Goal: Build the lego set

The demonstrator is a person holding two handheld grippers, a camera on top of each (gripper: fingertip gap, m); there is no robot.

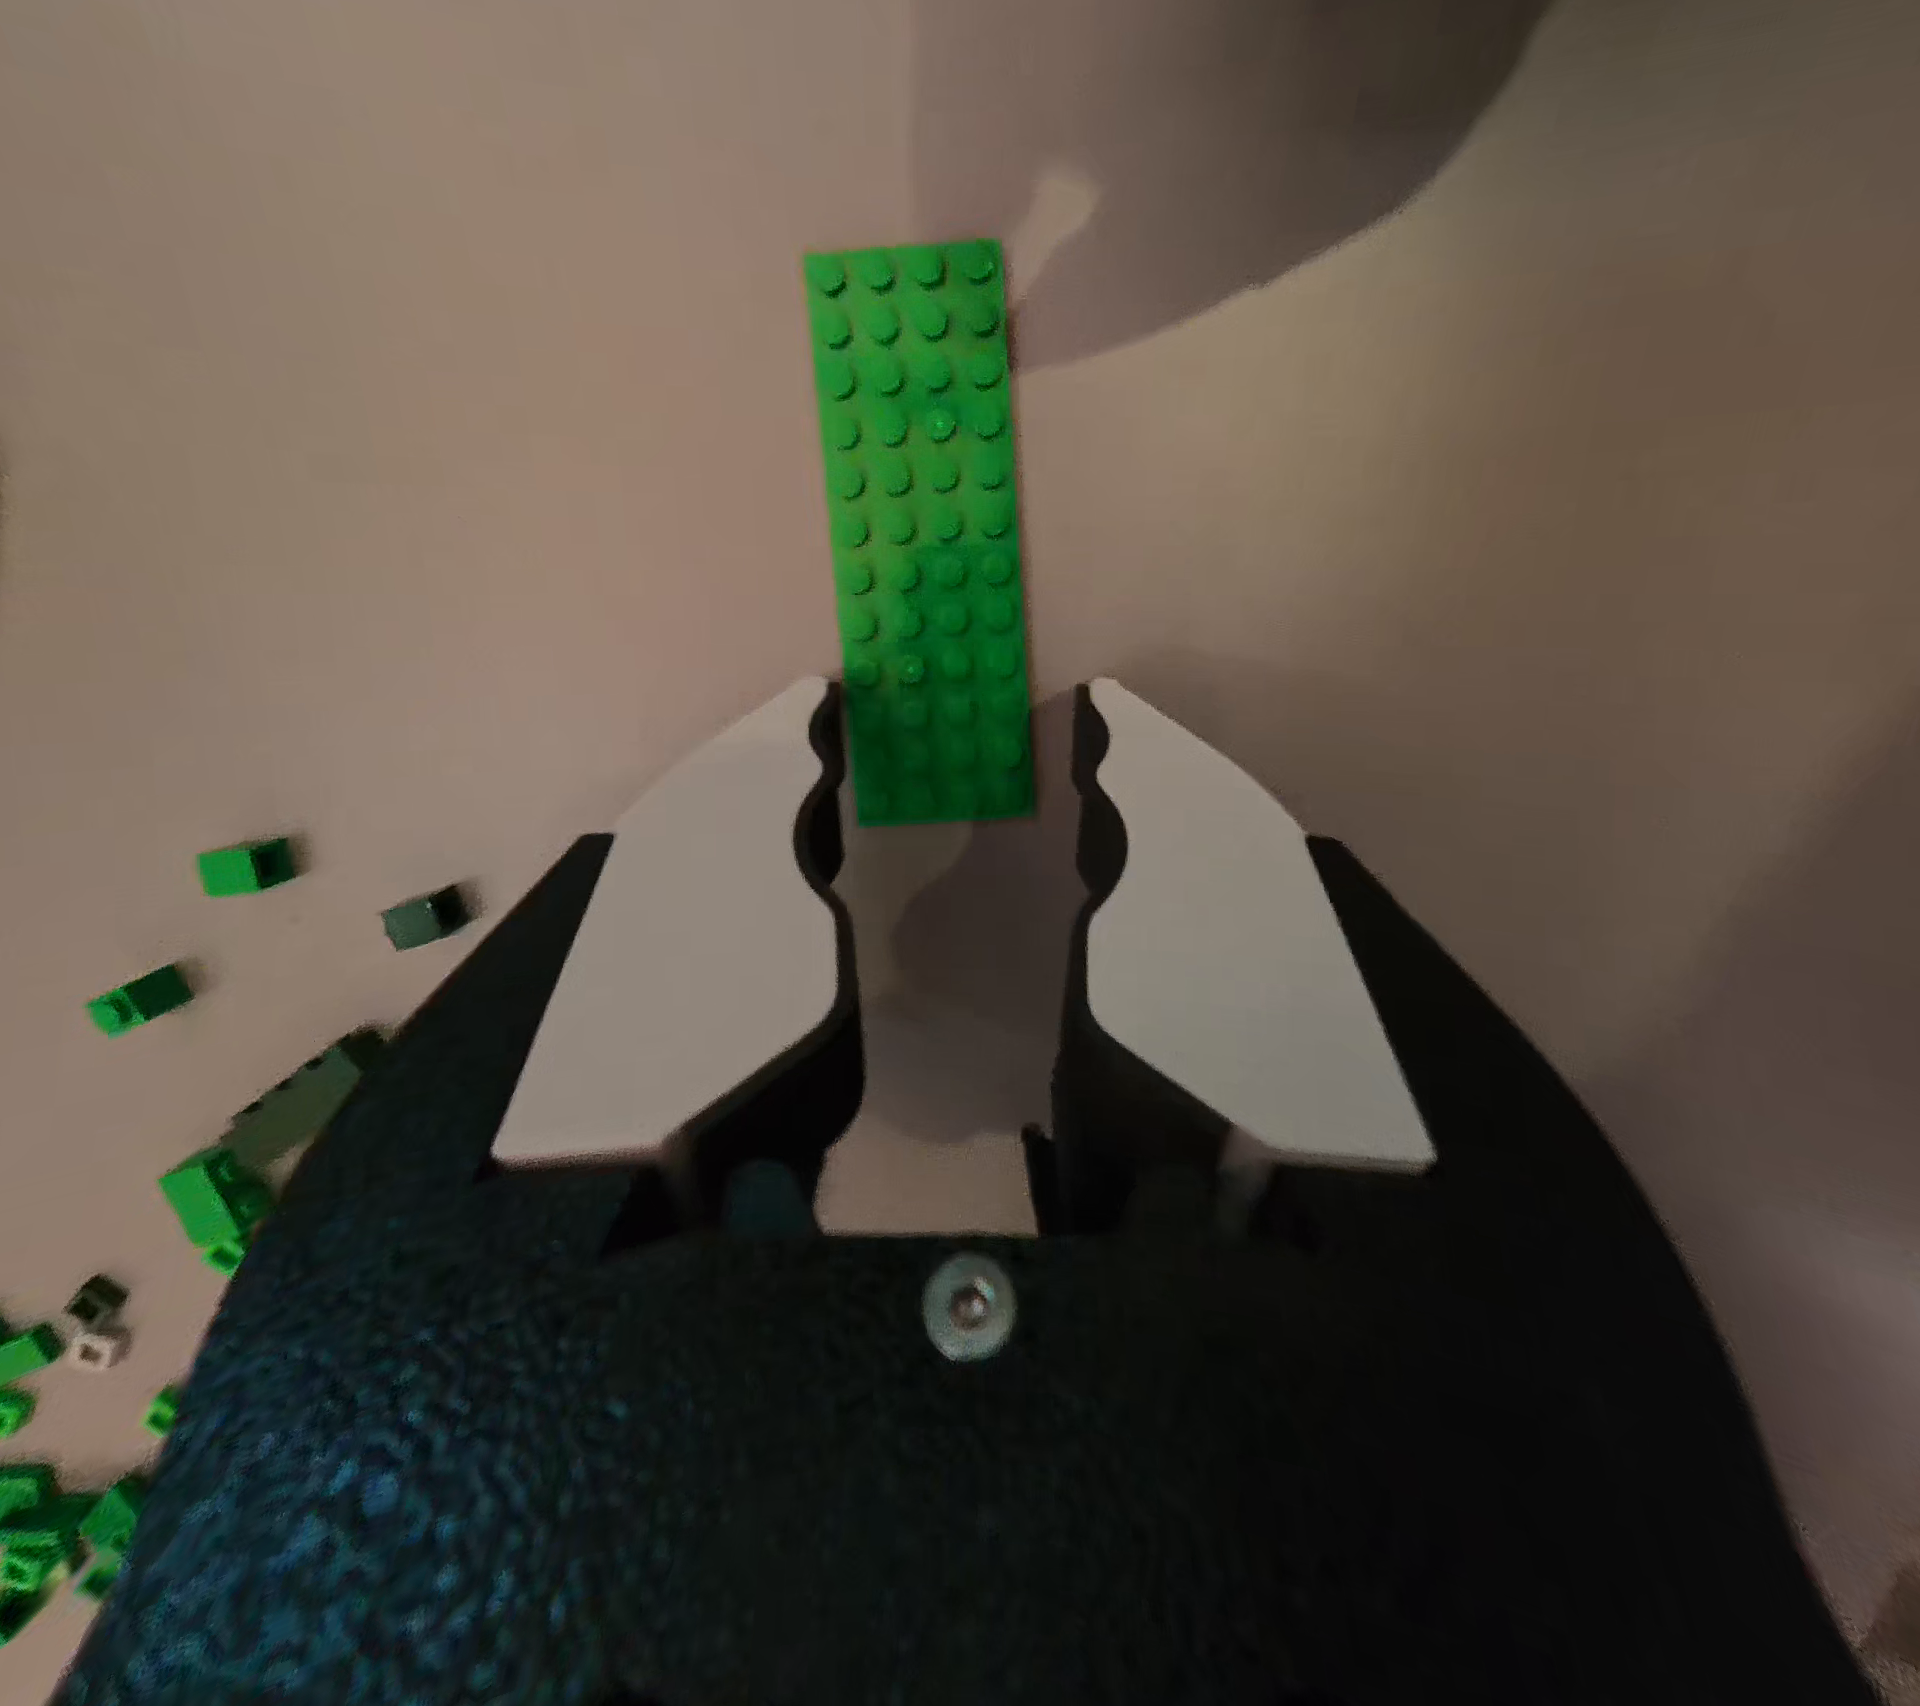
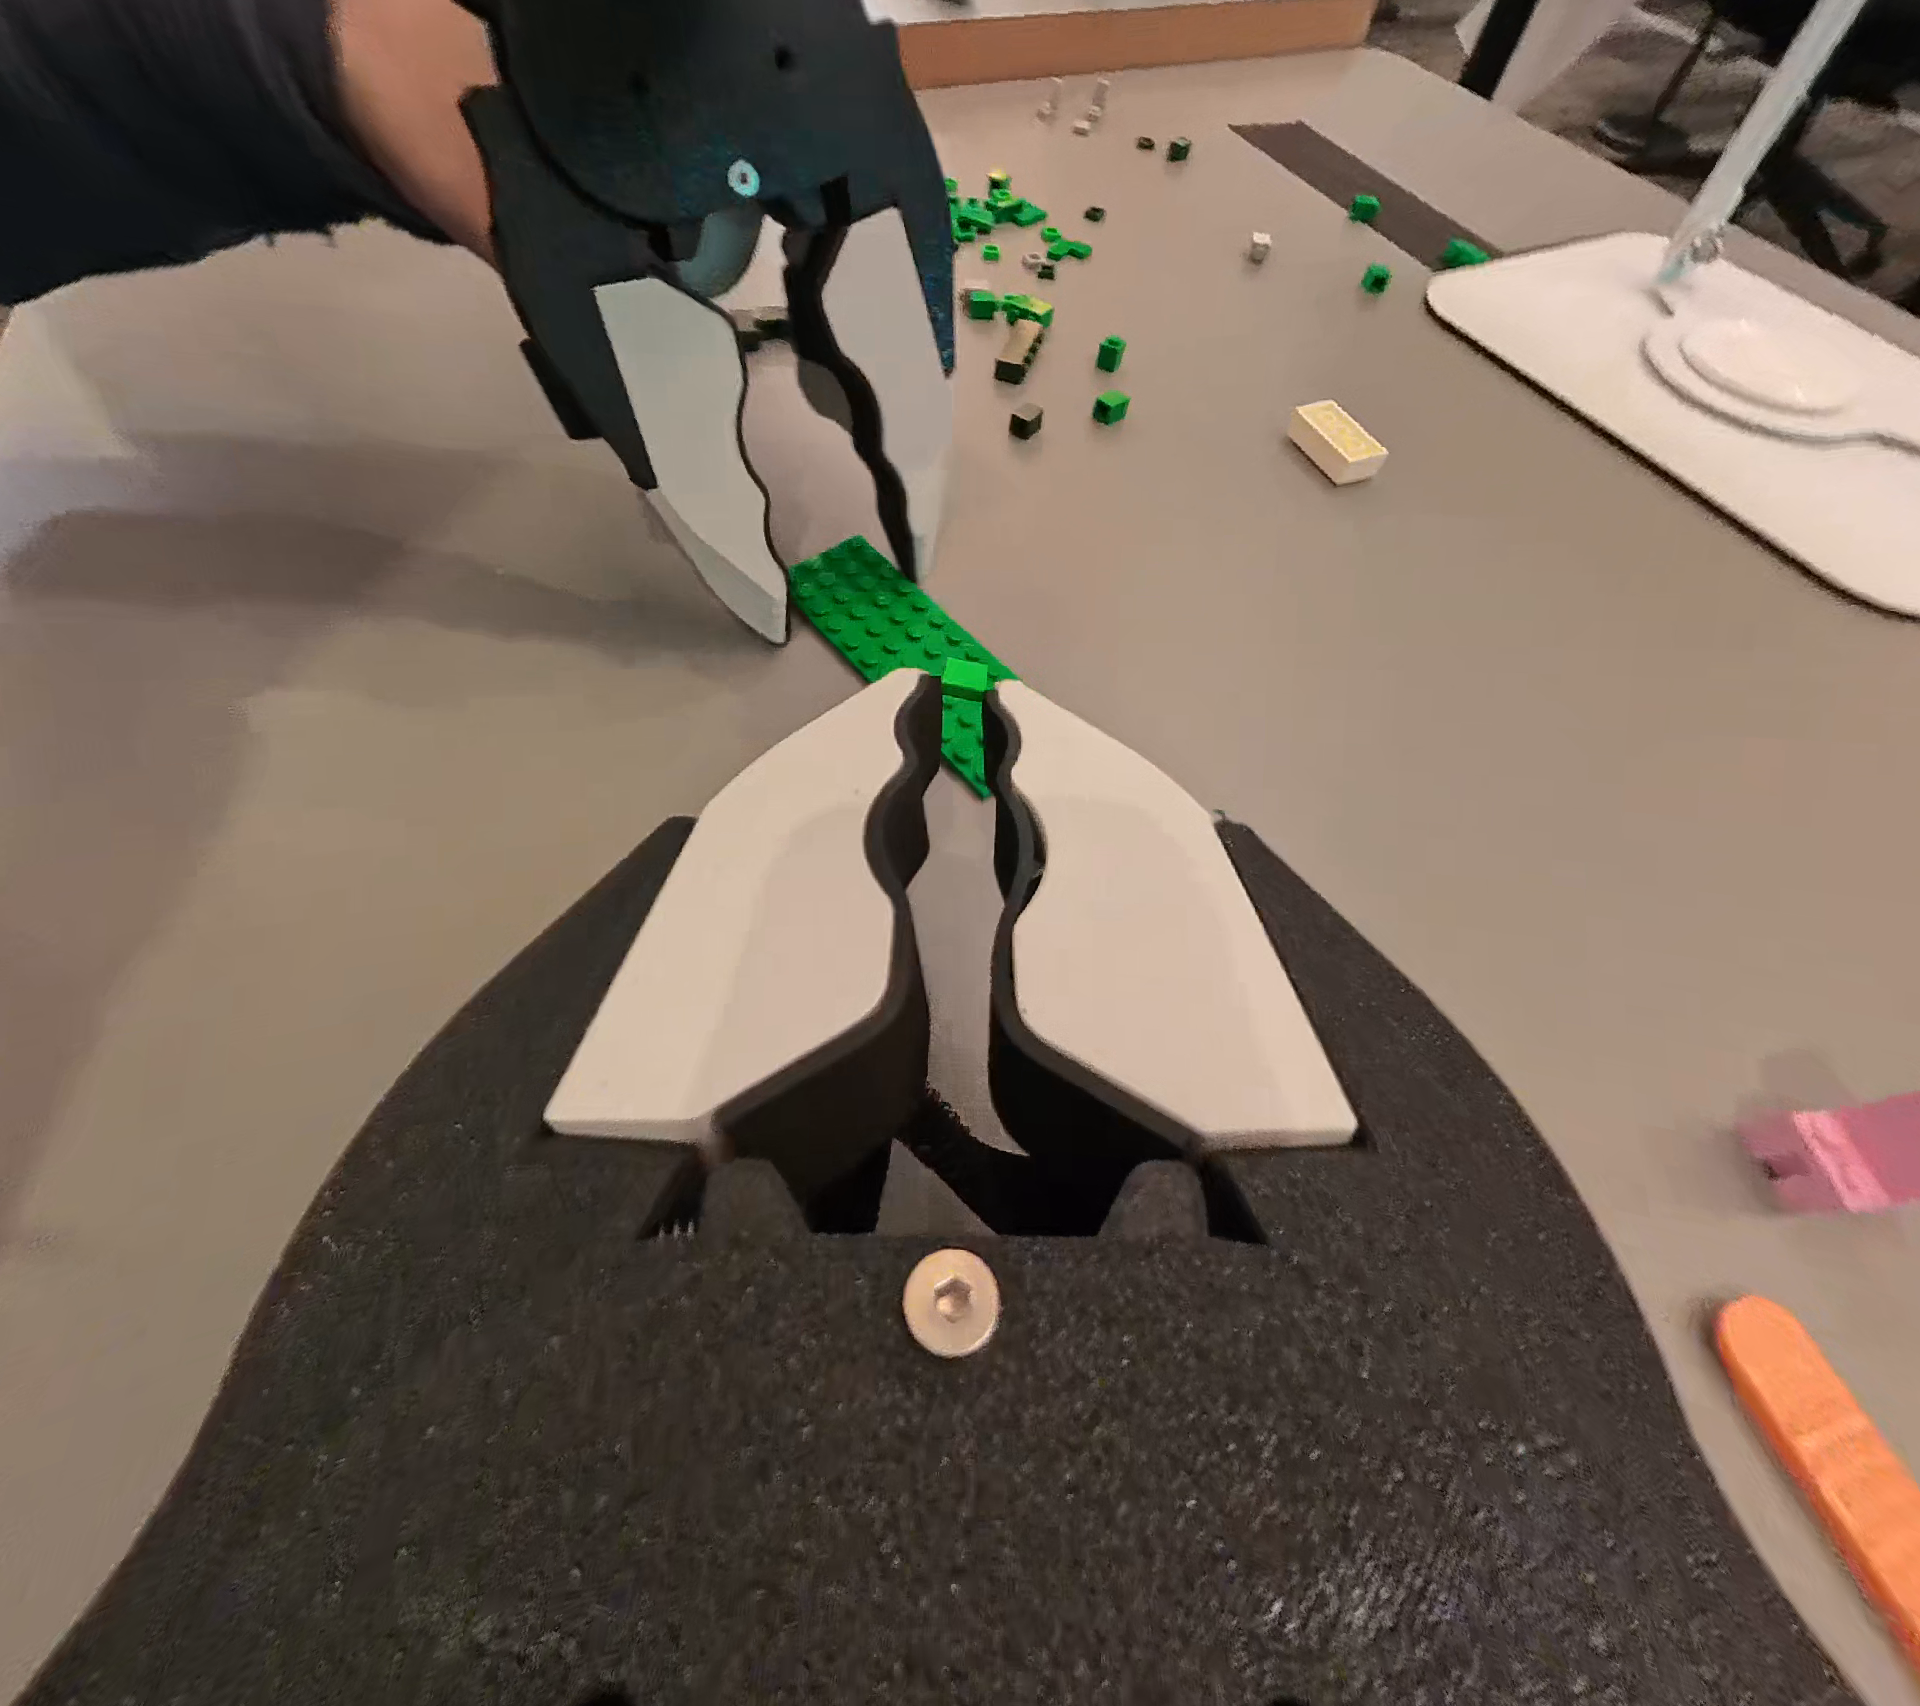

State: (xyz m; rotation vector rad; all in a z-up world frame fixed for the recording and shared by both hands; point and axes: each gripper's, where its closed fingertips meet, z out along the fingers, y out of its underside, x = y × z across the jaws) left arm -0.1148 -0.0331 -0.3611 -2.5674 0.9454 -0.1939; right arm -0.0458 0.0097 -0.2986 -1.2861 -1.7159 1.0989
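Plate (image 1: 923, 513) flat, green, studded, small green brick (image 2: 962, 682) in right fingers

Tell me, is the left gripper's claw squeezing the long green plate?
Apart. In the left wrist view the left gripper stands open around the long green plate, with bare table showing between the plate and the right-hand finger.

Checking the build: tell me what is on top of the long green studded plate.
The green plate lies flat on the grey table, its visible studs bare. The right tongs hold a small green brick over its near end; that stretch is partly covered.
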